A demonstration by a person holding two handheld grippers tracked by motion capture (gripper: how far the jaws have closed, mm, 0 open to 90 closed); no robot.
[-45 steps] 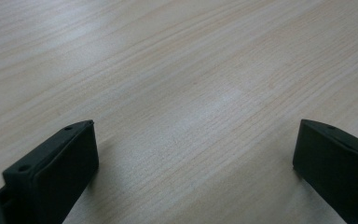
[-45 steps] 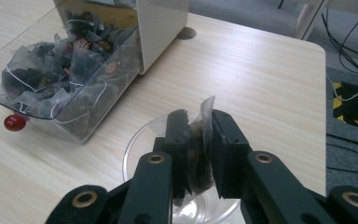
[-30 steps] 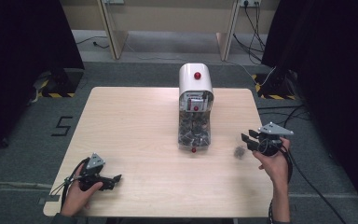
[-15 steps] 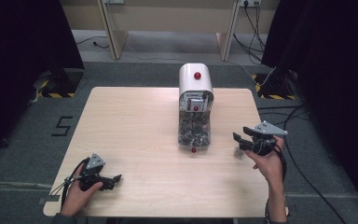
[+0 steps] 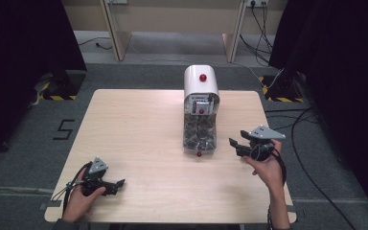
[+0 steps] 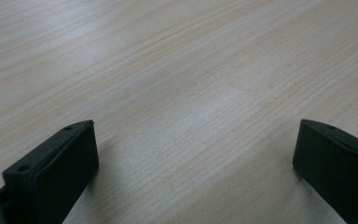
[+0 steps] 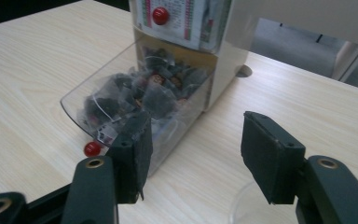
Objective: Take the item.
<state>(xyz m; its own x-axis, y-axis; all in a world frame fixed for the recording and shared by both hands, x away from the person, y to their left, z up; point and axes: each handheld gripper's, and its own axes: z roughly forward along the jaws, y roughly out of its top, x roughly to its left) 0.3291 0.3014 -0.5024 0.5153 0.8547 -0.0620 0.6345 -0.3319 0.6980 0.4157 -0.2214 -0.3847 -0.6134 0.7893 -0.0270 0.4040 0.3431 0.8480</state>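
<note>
A white dispenser [image 5: 201,86] with a red button stands at the table's middle back. Its clear front bin [image 5: 200,135] holds several dark packets [image 7: 154,93]. A small red knob [image 7: 92,149] sticks out at the bin's foot. My right gripper [image 5: 235,146] is held just right of the bin and points at it. Its jaws have just been opening, with nothing between them [image 7: 198,126]. My left gripper [image 5: 117,187] rests on the near left of the table, open over bare wood [image 6: 193,126].
The light wooden table [image 5: 139,124] has bare room left of the dispenser. Cables [image 5: 306,124] trail over the floor on the right. A clear curved edge [image 7: 242,205] shows under the right gripper's jaws; I cannot tell what it is.
The right gripper has moved left toward the dispenser's bin, and its jaws stand wider apart. The left gripper has not moved.
</note>
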